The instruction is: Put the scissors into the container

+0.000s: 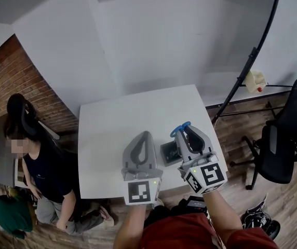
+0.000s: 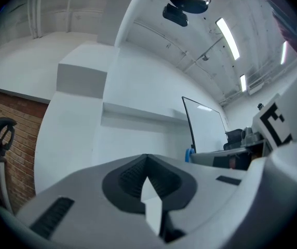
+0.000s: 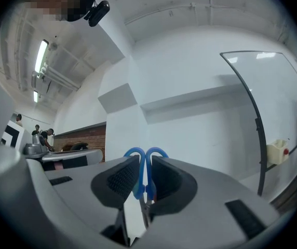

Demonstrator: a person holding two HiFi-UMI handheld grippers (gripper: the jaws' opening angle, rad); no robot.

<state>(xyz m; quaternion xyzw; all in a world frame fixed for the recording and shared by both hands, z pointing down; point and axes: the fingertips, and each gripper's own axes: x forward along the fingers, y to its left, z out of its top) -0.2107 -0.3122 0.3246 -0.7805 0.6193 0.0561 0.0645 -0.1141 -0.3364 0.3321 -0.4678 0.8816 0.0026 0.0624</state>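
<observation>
Right tongs are clenched on the scissors, pads squeezing the blue handles so the two loops poke out past the tips. Left tongs are clamped together on nothing, tips meeting.

From the head view, the container is a small dark square box on the white worktop. The left tongs sit just left of the container and the right tongs just right of it. The scissors are up off the worktop by the container's far right corner. Pretty sure they're not inside it, but the angle is steep, so I can't say whether they hang over its rim.

A person sits well left of the container, and a black office chair stands well right of it.
</observation>
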